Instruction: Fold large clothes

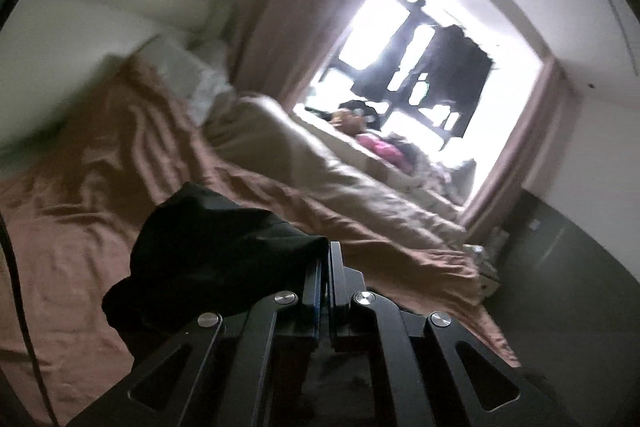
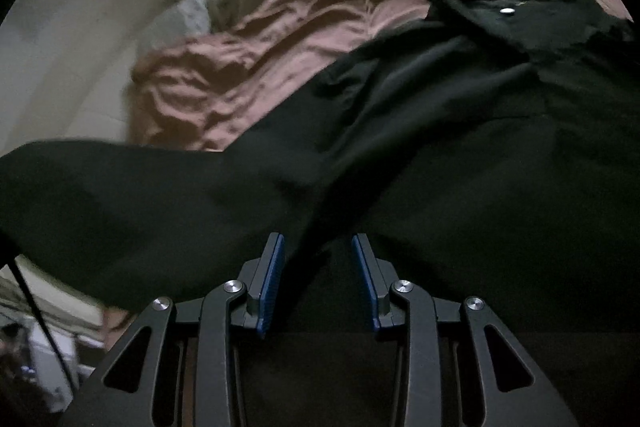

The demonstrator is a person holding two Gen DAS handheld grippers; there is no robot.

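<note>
A large black garment [image 2: 460,147] with a collar and a silver snap lies spread on a bed with a brown sheet [image 2: 248,67]. One sleeve [image 2: 120,203] stretches off to the left, lifted. My left gripper [image 1: 325,251] is shut on a bunched end of the black garment [image 1: 208,251] and holds it above the sheet [image 1: 100,195]. My right gripper [image 2: 318,247] is open, its blue pads [image 2: 276,267] on either side of a fold of the black cloth near the garment's lower part, not clamped on it.
A beige duvet [image 1: 320,163] and a pale pillow [image 1: 180,67] lie at the far side of the bed. A bright window [image 1: 420,79] with pink curtains, hanging dark clothes and clutter on the sill is beyond. A dark cabinet [image 1: 560,267] stands at the right.
</note>
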